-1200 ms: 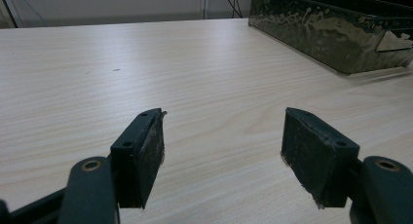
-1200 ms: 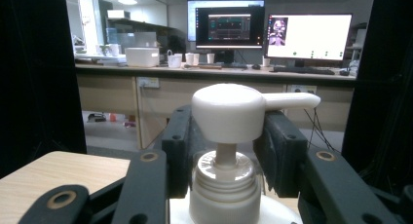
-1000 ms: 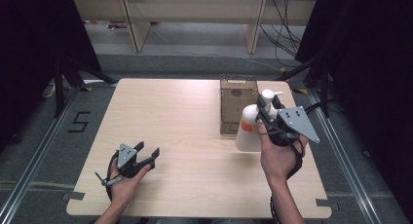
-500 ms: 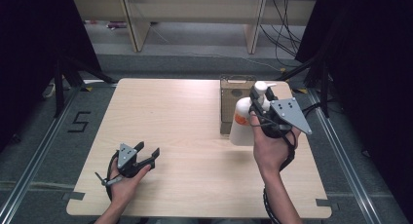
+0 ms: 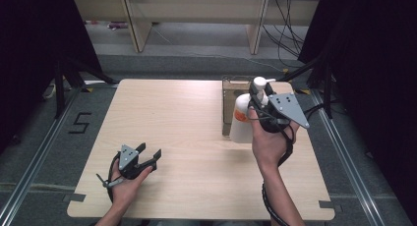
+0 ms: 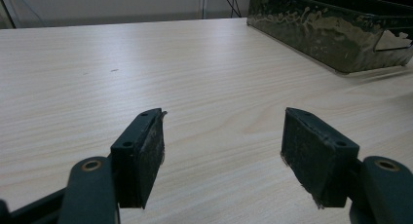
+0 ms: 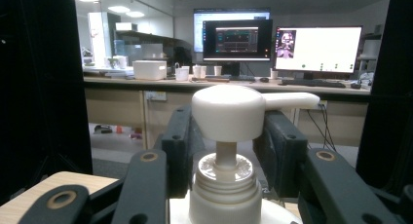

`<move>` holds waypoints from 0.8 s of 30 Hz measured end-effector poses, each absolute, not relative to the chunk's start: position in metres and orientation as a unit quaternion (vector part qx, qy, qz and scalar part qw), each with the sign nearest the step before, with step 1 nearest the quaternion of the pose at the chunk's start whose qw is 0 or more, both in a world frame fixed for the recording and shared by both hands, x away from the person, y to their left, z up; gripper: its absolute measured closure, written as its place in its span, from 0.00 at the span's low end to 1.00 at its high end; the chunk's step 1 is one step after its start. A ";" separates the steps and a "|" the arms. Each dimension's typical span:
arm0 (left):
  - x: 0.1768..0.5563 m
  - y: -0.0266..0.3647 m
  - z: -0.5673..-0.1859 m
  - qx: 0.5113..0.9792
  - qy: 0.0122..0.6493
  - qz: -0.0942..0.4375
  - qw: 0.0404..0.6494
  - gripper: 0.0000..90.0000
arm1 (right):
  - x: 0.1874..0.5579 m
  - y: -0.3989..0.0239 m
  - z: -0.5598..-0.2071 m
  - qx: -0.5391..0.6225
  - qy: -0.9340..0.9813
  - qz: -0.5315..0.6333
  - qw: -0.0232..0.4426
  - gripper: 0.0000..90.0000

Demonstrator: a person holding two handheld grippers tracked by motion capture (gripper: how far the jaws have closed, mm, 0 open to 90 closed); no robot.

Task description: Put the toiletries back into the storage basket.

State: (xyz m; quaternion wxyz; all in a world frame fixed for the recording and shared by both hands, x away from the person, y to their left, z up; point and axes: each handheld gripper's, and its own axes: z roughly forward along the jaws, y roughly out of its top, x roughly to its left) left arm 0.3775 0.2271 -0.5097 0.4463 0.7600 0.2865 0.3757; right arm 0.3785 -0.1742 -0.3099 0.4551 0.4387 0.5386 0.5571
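1. At the near left corner of the worktop (image 5: 196,123) my left claw (image 5: 147,154) rests low on the pale wood, jaws spread wide with nothing between them; in the left gripper view both black pads (image 6: 146,151) stand well apart over bare wood grain.
2. My left hand (image 5: 125,184) wraps that claw from below, the forearm coming in from the near edge.
3. Farther up on the right side, my right hand (image 5: 268,142) holds the right claw (image 5: 256,96) raised, its grey three-cornered plate on top and a black cable trailing down past my wrist.
4. That claw is clamped on the white pump bottle (image 5: 242,119) just under the pump head; in the right gripper view the jaws press against both sides of the neck, with the pump head (image 7: 229,112) and its spout pointing right above them.
5. The bottle stands upright, with an orange mark on its side, just in front of the brown box (image 5: 231,91); I cannot tell whether its base touches the worktop.
6. The box sits at the far right of the worktop; the left gripper view shows its mottled dark wall (image 6: 321,29).
7. Beyond the worktop, the right gripper view shows a desk with lit monitors (image 7: 316,48).
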 end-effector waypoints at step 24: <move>0.377 0.226 -0.510 0.760 0.287 0.376 0.445 0.35 | 0.403 -0.168 -0.299 0.441 0.532 0.558 0.460 0.67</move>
